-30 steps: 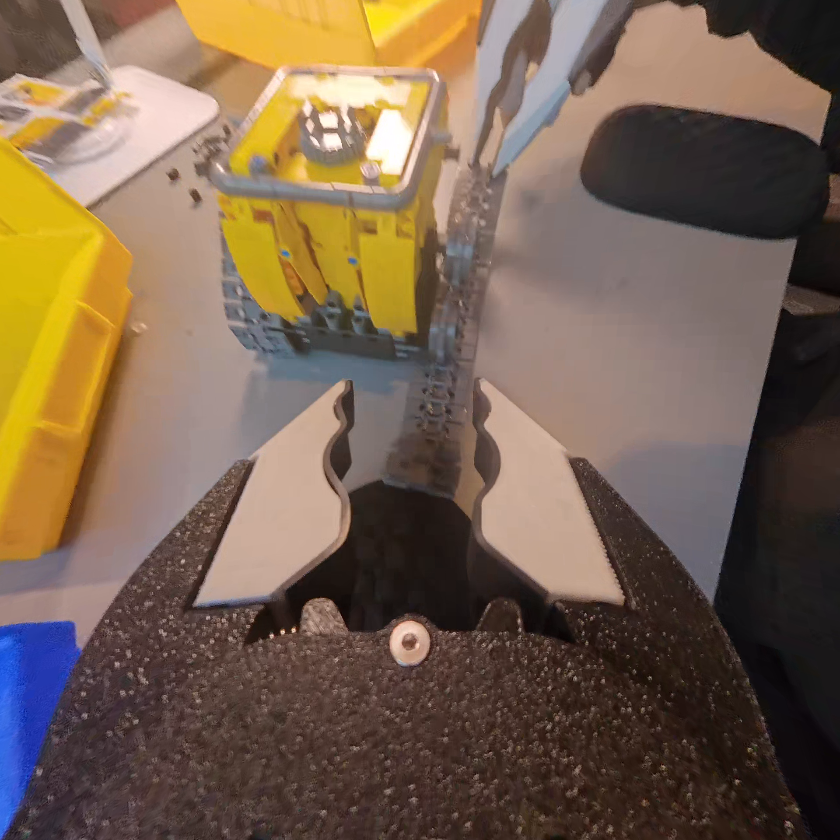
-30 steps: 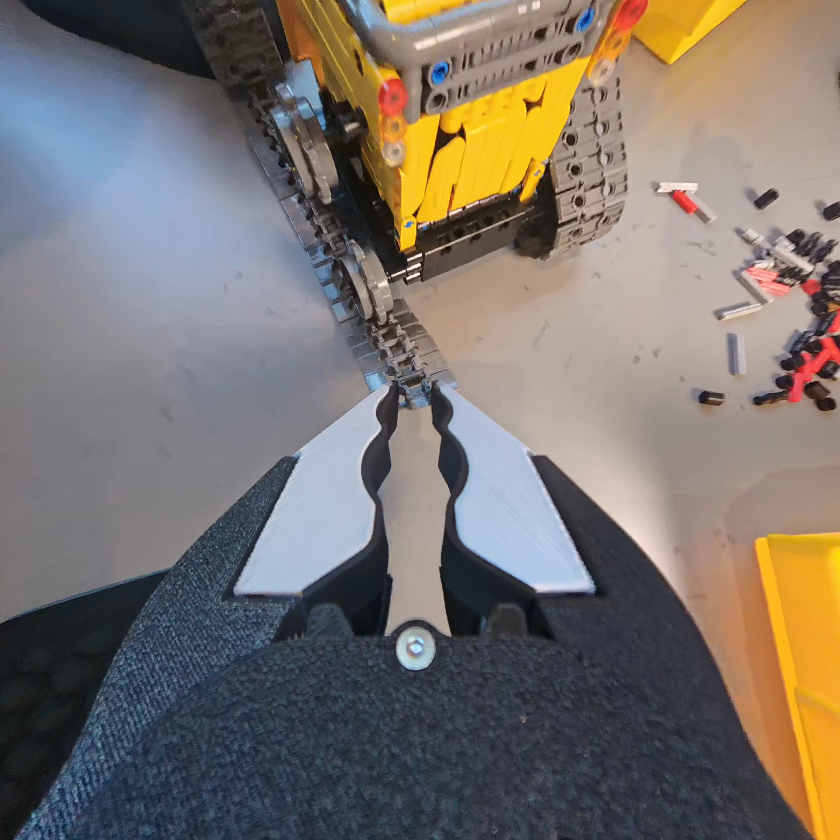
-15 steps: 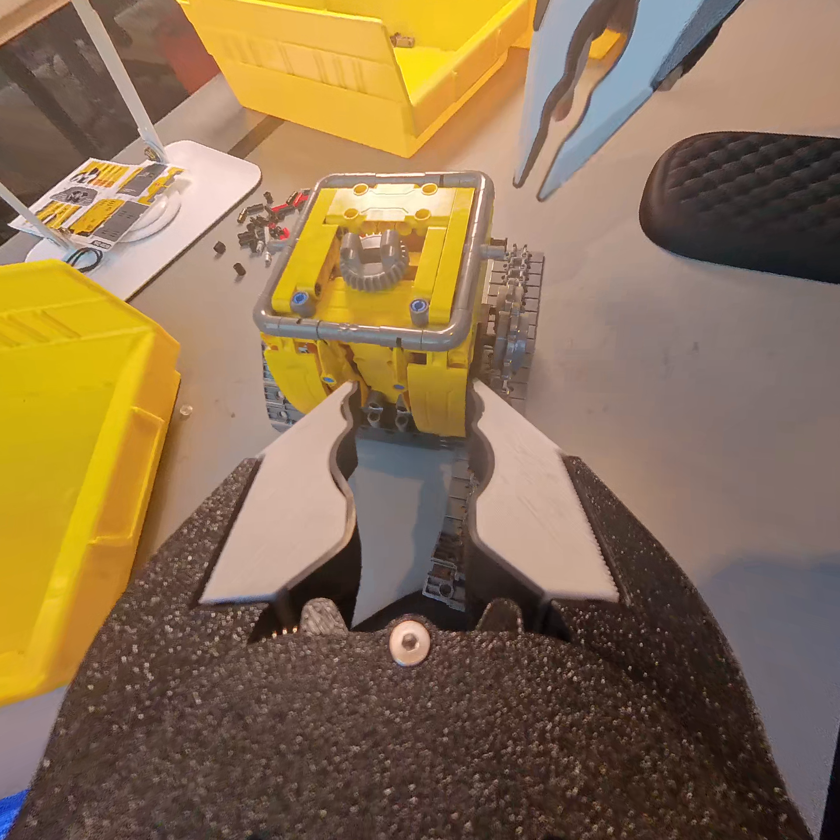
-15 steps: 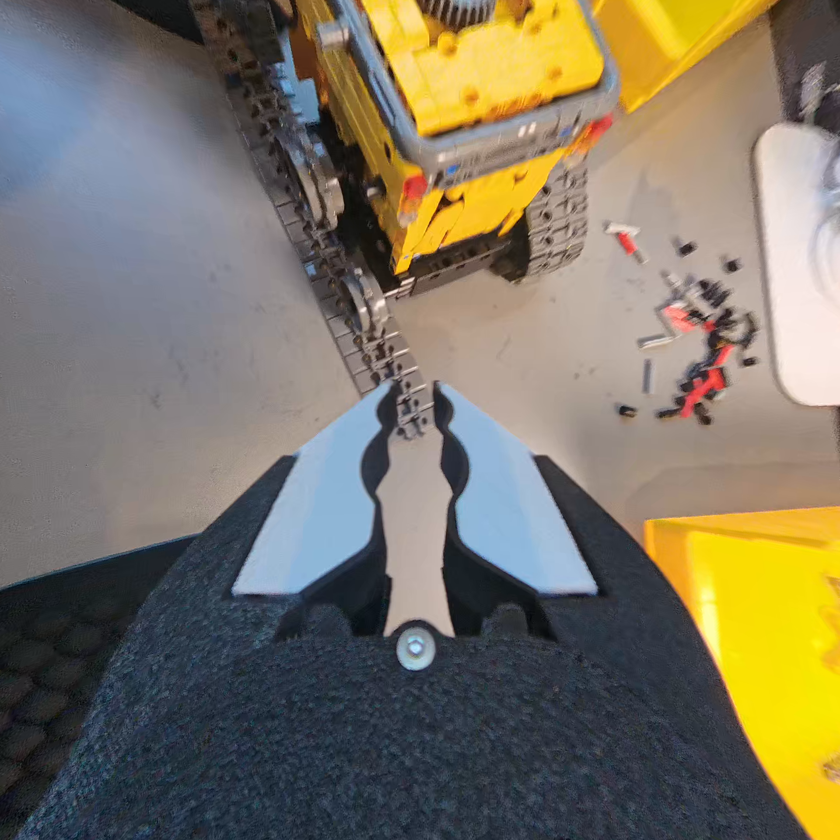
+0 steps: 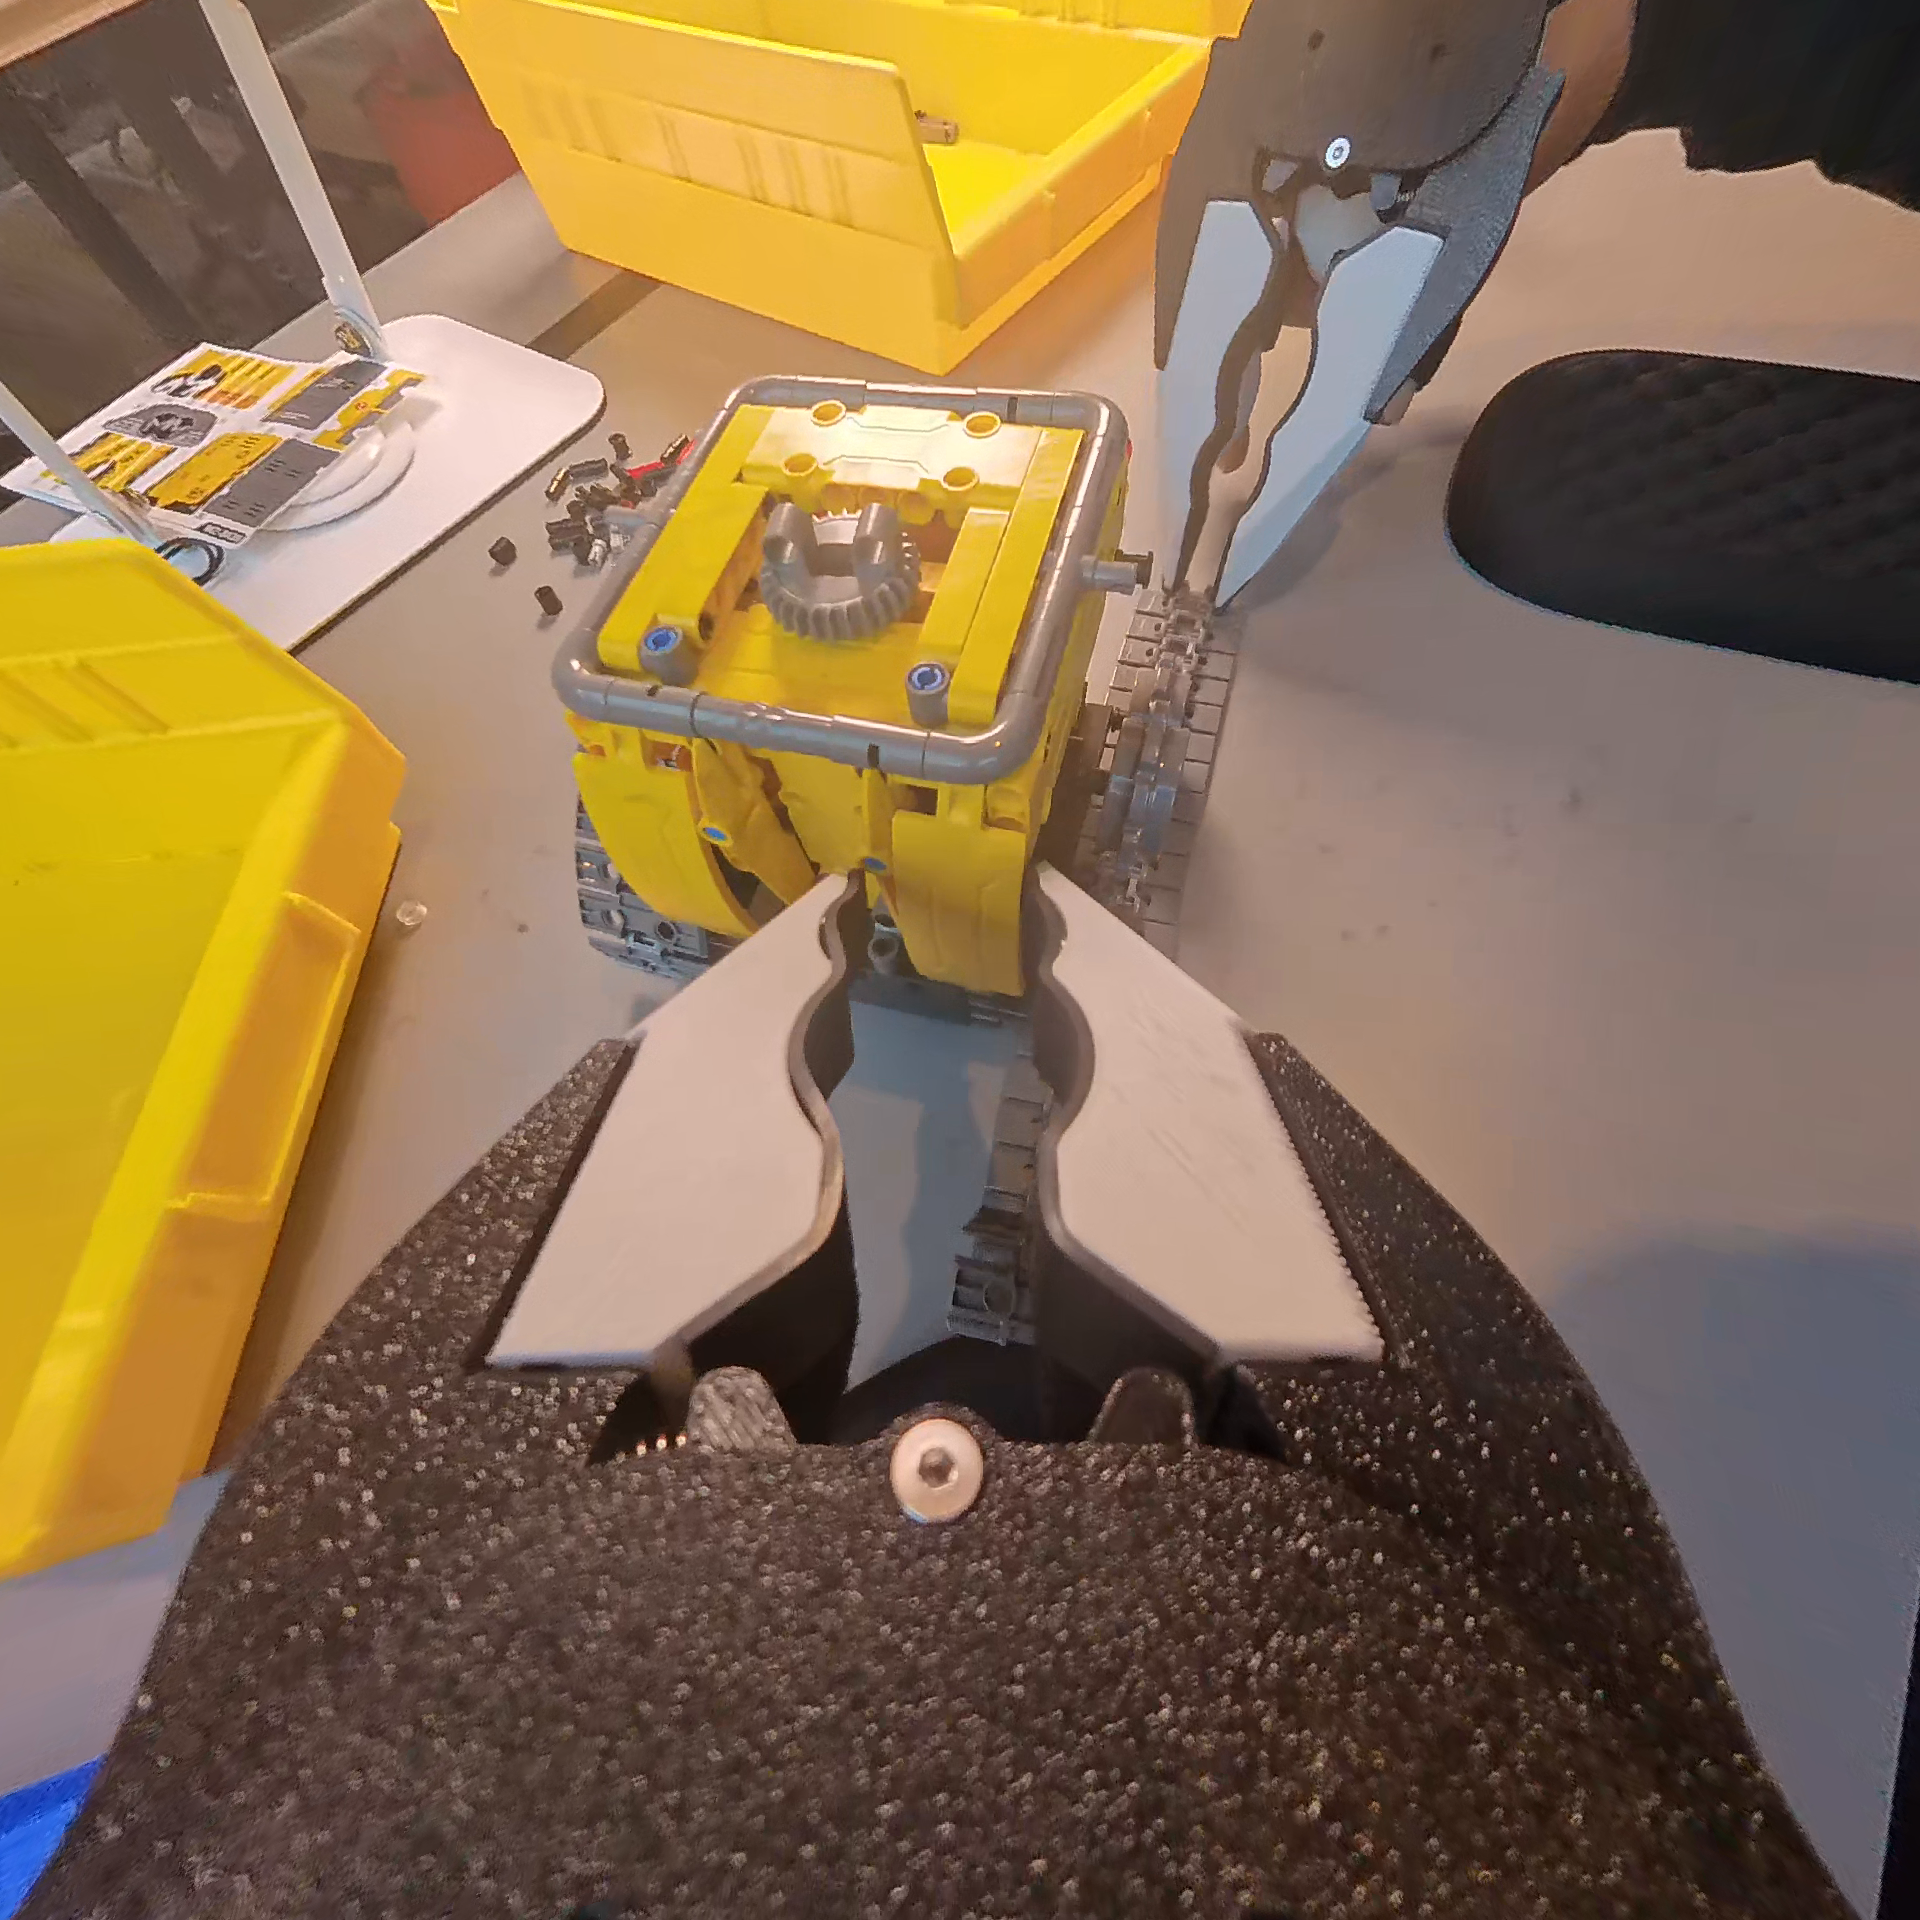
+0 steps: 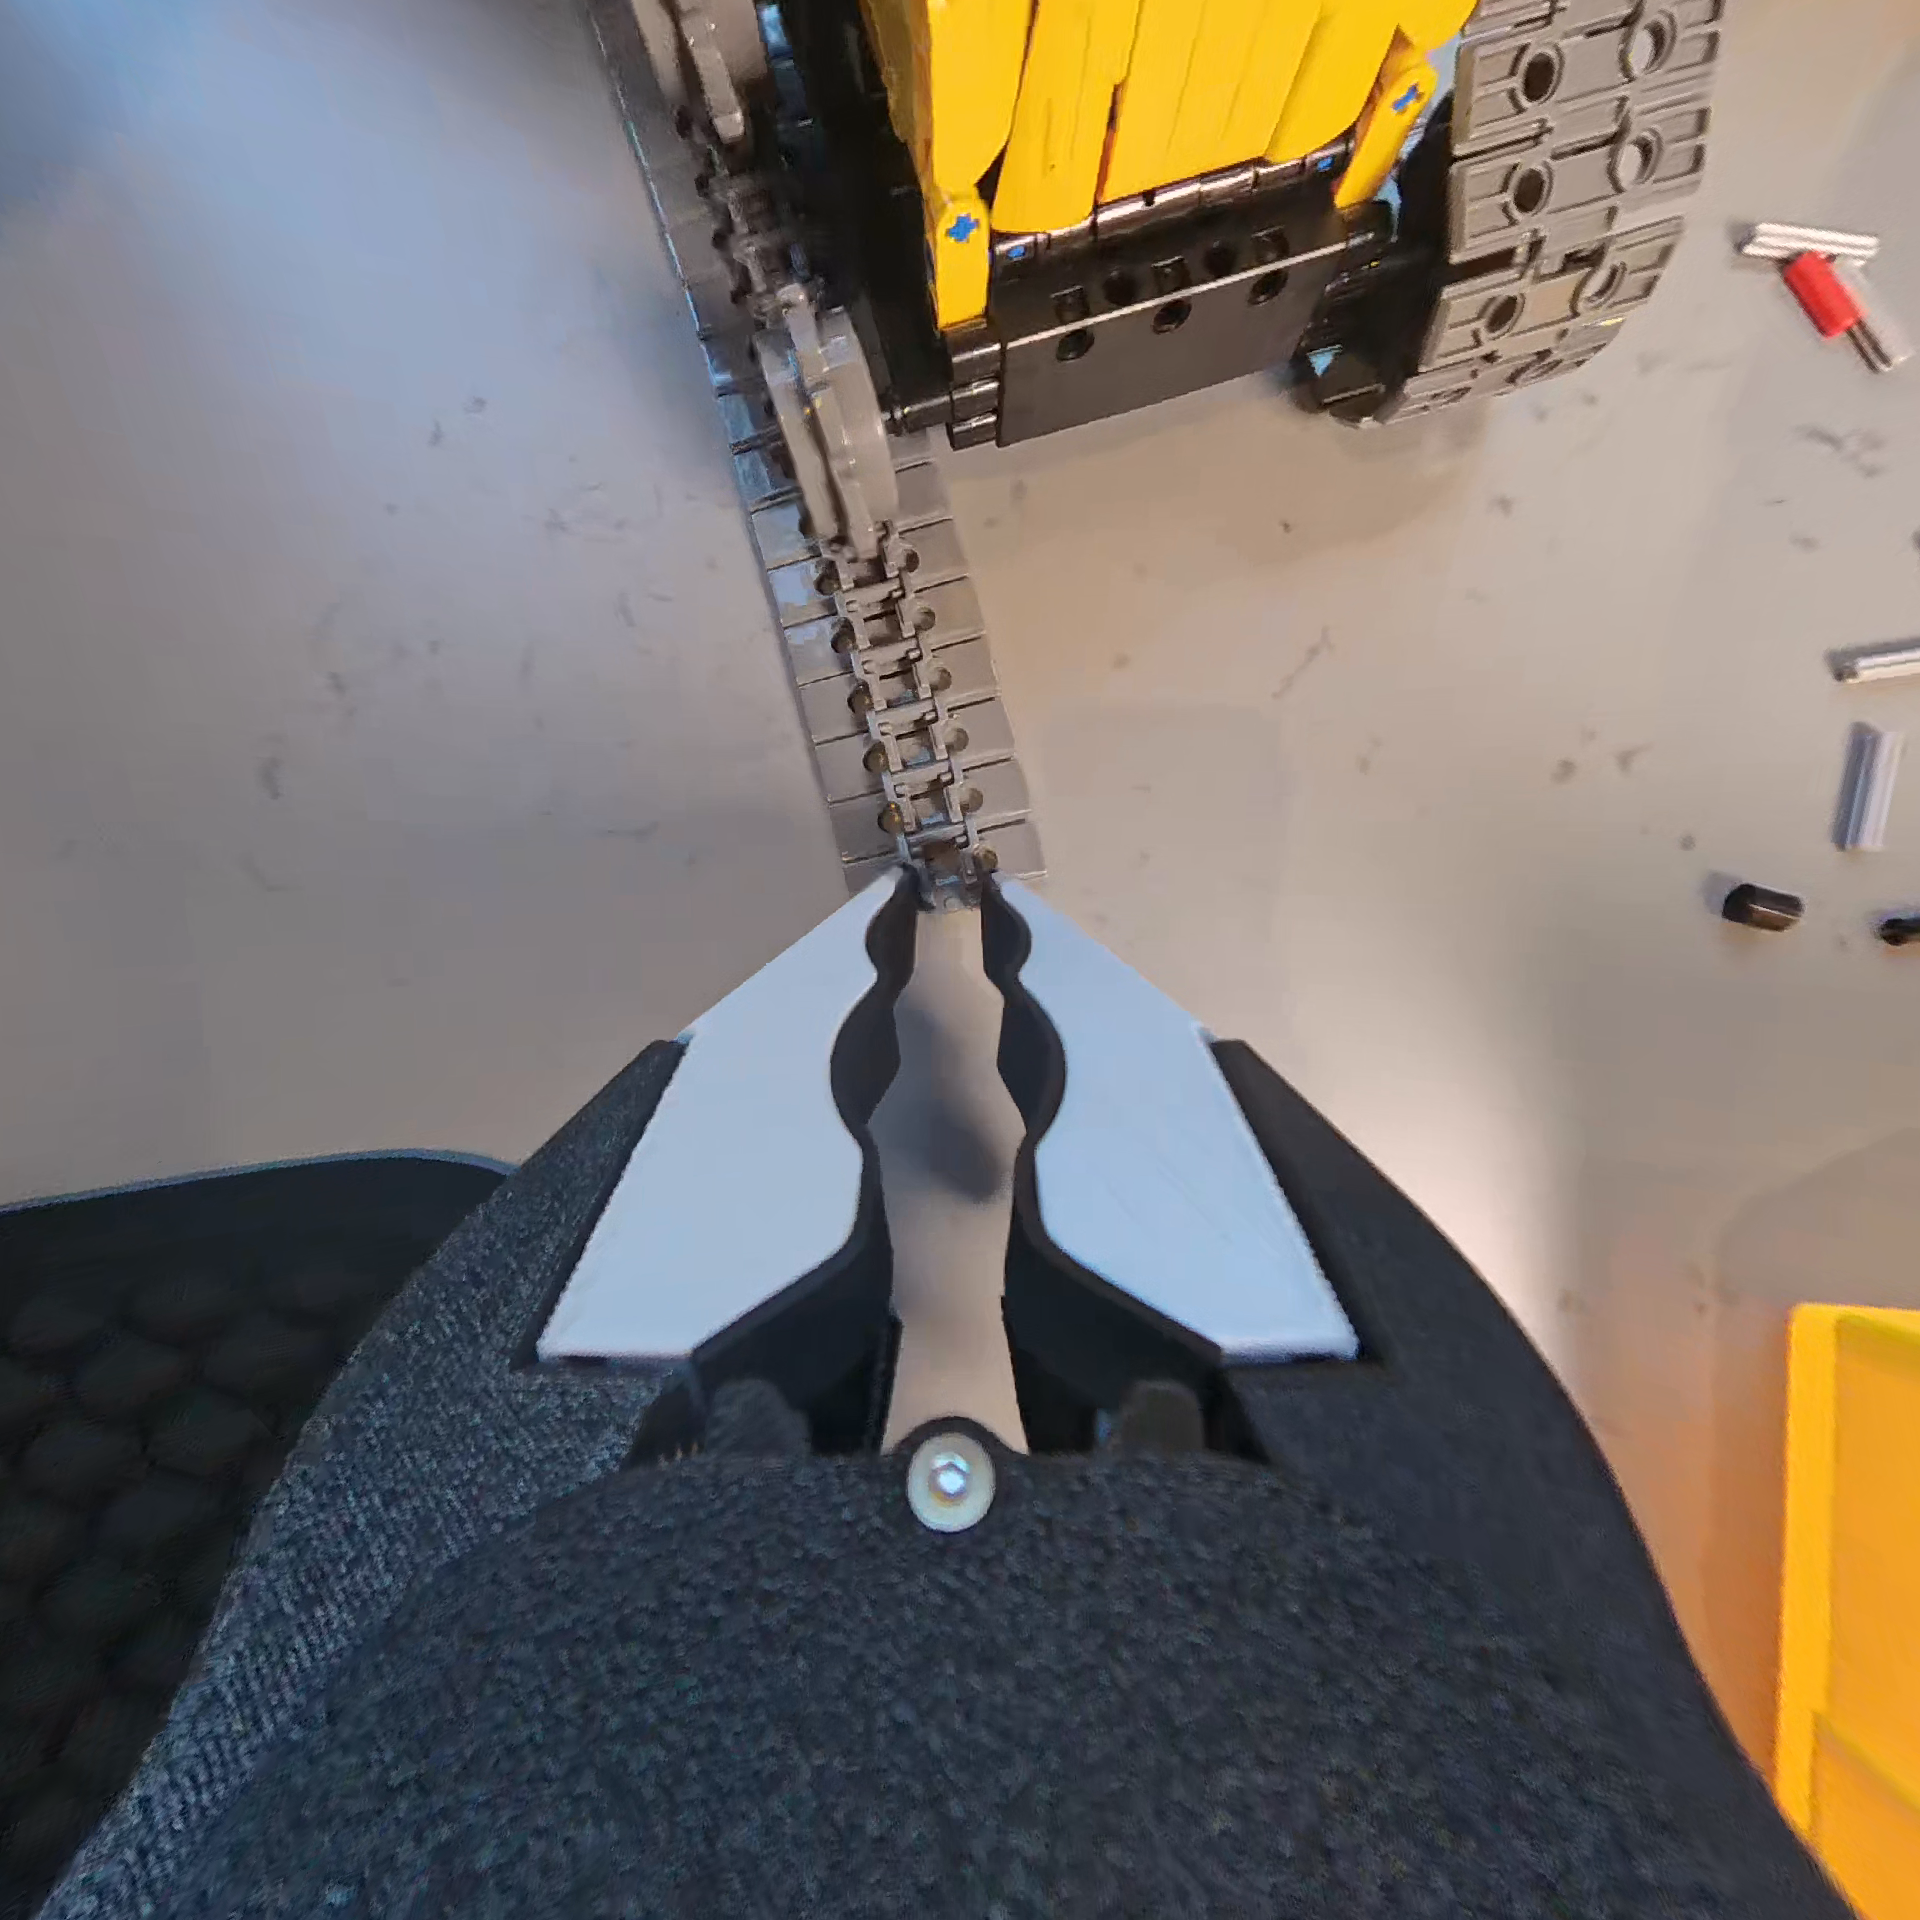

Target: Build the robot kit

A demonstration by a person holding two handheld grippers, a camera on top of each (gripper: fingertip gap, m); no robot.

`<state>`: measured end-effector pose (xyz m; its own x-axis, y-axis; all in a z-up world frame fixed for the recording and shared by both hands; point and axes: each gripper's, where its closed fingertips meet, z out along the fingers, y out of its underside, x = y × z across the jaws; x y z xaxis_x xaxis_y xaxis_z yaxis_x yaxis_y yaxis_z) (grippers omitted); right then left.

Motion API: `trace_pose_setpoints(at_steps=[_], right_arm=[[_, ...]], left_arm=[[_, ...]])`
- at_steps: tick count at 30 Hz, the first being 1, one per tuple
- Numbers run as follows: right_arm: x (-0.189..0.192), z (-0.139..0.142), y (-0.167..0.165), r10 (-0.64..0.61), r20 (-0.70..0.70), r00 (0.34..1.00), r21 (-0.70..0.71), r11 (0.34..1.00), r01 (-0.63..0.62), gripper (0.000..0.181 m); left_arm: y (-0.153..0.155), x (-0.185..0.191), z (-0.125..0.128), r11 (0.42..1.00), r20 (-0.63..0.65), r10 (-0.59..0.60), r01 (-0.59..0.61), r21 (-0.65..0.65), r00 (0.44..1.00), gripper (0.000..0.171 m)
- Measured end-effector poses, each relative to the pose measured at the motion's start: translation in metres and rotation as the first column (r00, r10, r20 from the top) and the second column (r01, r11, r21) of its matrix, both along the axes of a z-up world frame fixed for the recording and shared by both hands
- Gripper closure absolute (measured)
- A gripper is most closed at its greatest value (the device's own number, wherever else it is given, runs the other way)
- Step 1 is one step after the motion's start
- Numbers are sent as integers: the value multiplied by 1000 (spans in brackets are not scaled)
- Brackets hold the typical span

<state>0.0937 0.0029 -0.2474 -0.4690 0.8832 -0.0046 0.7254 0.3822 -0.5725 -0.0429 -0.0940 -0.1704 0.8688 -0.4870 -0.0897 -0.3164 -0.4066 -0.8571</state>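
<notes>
A yellow brick-built vehicle body with a grey top rail and a grey gear stands on the table; it also shows in the right wrist view. A grey link track lies flat under its right-side wheels and runs out past both ends. My left gripper is open, its fingertips on either side of the near right yellow panel, above the track's near end. My right gripper is shut on the far end link of the track. It shows in the left wrist view past the model.
Yellow bins stand at the left, at the back and near my right gripper. Small loose parts lie beside the model. A booklet rests on a white stand base. A black pad lies at the right. The grippers' ends are close to 20 cm from one another.
My left gripper has risen and moved forward from the track's near end up to the model's front panel. My right gripper rose a little, then came down low again, still on the track's end.
</notes>
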Motion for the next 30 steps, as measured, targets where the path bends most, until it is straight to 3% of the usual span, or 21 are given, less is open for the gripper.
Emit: trace_pose_setpoints(at_steps=[4,12,16,22,28,30], right_arm=[[4,5,-3,30,-5,1000,35,999,-30,171],[0,46,-4,92,-32,995,151,985,-86,171],[-16,67,-22,153,-80,985,177,975,-137,171],[-48,60,-51,199,-150,969,142,974,-178,171],[-62,41,-64,158,-250,955,100,985,-137,172],[-63,36,-66,154,-268,951,108,986,-130,180]], left_arm=[[2,0,0,1000,-5,-7,7,0,1000,143],[4,0,-1,999,-41,-40,40,-1,998,144],[6,5,0,998,-43,-60,60,12,997,144],[10,12,1,997,-27,-79,79,21,997,144],[6,13,-1,996,-30,-73,75,50,997,148],[6,11,-3,997,-24,-61,62,51,998,145]])
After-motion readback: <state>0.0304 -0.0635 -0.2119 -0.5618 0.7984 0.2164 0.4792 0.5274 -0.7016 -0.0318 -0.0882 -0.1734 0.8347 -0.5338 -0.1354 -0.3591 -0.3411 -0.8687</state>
